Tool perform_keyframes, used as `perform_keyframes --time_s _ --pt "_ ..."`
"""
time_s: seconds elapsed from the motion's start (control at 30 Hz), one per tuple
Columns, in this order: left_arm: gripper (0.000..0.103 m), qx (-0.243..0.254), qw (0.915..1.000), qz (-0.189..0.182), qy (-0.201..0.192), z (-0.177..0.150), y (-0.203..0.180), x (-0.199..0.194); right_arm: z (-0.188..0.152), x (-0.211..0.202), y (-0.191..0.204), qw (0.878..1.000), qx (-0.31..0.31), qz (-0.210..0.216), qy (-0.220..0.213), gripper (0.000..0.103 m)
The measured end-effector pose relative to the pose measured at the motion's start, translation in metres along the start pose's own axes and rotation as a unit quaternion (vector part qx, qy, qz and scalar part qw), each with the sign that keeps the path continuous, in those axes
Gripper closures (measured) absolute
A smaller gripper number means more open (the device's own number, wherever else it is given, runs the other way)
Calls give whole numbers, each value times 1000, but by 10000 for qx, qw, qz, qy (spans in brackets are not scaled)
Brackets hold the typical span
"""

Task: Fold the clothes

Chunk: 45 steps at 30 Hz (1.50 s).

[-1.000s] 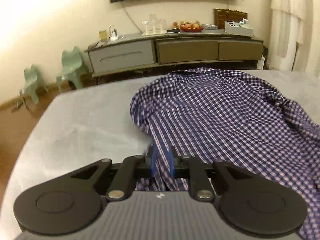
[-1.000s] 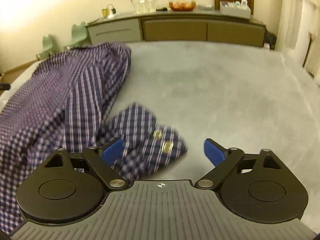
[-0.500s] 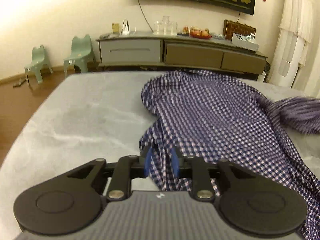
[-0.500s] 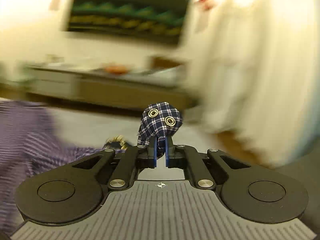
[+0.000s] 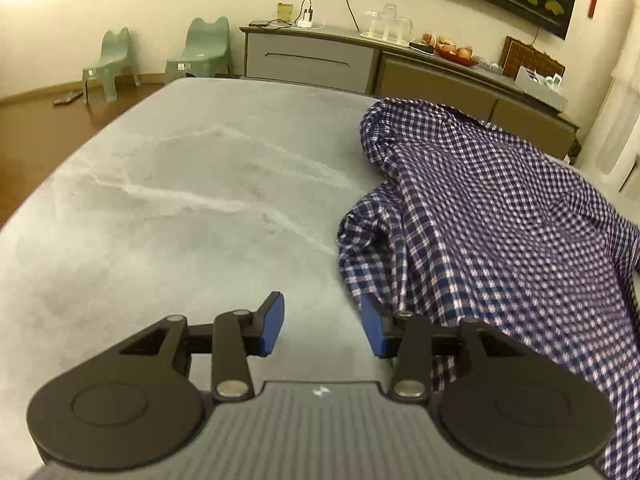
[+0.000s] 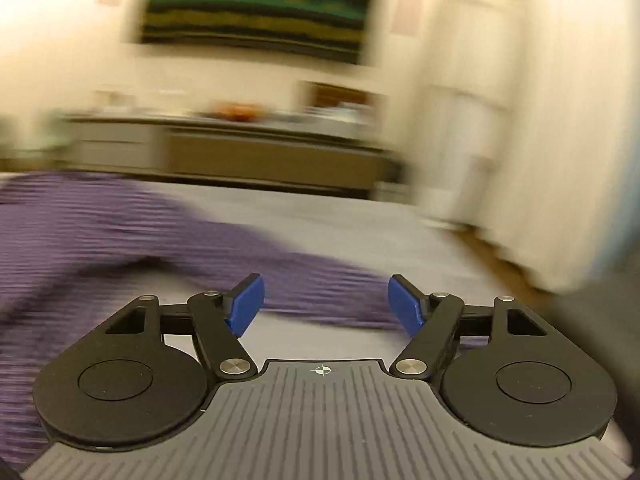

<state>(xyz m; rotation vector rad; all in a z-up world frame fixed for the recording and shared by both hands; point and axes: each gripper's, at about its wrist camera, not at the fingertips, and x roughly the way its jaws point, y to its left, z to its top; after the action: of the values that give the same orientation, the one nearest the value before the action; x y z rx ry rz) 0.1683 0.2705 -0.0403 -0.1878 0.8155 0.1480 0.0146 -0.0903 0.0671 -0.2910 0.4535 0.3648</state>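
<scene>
Honestly, my worry is the right view is pure blur, so any grab there is a guess. My left gripper (image 5: 322, 326) has its jaws apart, empty; same for my right gripper (image 6: 323, 307). The one blue-and-white checked cotton shirt (image 5: 500, 216) lies rumpled on the grey marbled table (image 5: 180, 200), its edge just beside my left gripper's right finger. Could snag. Count: one shirt, two grippers, two green plastic chairs (image 5: 200, 46).

Both the left gripper (image 5: 322, 328) and right gripper (image 6: 326, 306) have black linkages, silver screws, blue pads (image 5: 273, 322) and ribbed grey bodies.
</scene>
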Motion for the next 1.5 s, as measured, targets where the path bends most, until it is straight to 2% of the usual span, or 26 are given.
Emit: perform_keyframes --time_s 0.13,0.23,0.27,0.3,0.37,0.4,0.43,0.5,0.57,0.6,0.73,0.8,0.87,0.93,0.97,1.03,1.1,1.17,1.2,1.23,1.27,1.3,1.37,1.4,1.43,1.5 --pt "58 -48 9999 -1 104 5 -5 16 1 11 55 9969 -213 754 26 14" --pt "57 -25 10000 -1 28 8 -13 24 -2 29 108 9893 -652 1299 135 13" --pt "57 -15 10000 -31 23 9 -15 27 -4 42 120 9877 -819 1315 217 13" --pt "57 -5 10000 -61 17 11 -17 29 -7 56 126 9864 -943 1296 362 19" --pt "69 45 9998 -177 -55 14 -20 29 -12 78 125 9843 -1020 1255 706 63" --pt "92 82 9996 -256 -116 16 -22 27 -14 85 117 9841 -916 1247 869 93" --pt "100 118 9991 -358 -187 18 -24 25 -15 93 108 9836 -812 1239 1031 92" --pt "99 189 9950 -854 -474 19 -28 11 -17 95 82 9875 -636 920 1111 92" --pt "92 322 9893 -1241 -691 18 -33 -3 -20 94 51 9911 -382 543 1154 92" --pt "86 349 9889 -1233 -746 16 -35 -7 -23 96 30 9916 -35 423 1218 92" --pt "85 246 9931 -987 -578 1 -33 -5 -43 100 -28 9809 1349 369 1352 92" --pt "84 309 9932 -995 -519 -3 -41 -1 -44 100 -33 9778 1576 378 1326 92" --pt "79 372 9932 -1004 -459 -8 -49 2 -40 99 -29 9774 1673 303 1255 89" --pt "66 435 9931 -1013 -400 -12 -57 5 -39 83 -27 9788 1694 78 1146 78" --pt "64 467 9930 -1017 -370 -15 -61 7 -38 72 -22 9815 1608 -63 1039 75" --pt "60 530 9928 -1026 -311 -19 -69 10 -29 49 7 9912 1130 -267 640 57" --pt "63 593 9926 -1034 -251 -24 -78 13 -22 38 38 9976 582 -61 374 50" --pt "79 659 9924 -1019 -202 -28 -86 16 -21 29 71 9988 81 382 283 41" --pt "98 709 9935 -861 -238 -28 -89 18 -23 29 84 9977 -167 561 346 33" --pt "100 707 9941 -789 -233 -27 -90 19 -26 30 96 9956 -425 715 427 27" --pt "100 656 9951 -699 -236 -25 -88 19 -30 34 106 9933 -667 791 511 28" --pt "101 686 9956 -574 -288 -21 -88 17 -34 40 109 9914 -816 798 646 34" --pt "101 920 9934 -264 -626 -9 -88 4 -41 56 111 9869 -1000 792 983 87" --pt "101 1037 9910 -106 -834 0 -87 -6 -41 60 107 9872 -904 817 1032 103" --pt "101 1134 9873 33 -1111 11 -89 -21 -37 61 99 9889 -681 861 1003 103" --pt "101 1397 9735 122 -1808 36 -93 -63 -29 60 78 9915 -51 949 892 103"
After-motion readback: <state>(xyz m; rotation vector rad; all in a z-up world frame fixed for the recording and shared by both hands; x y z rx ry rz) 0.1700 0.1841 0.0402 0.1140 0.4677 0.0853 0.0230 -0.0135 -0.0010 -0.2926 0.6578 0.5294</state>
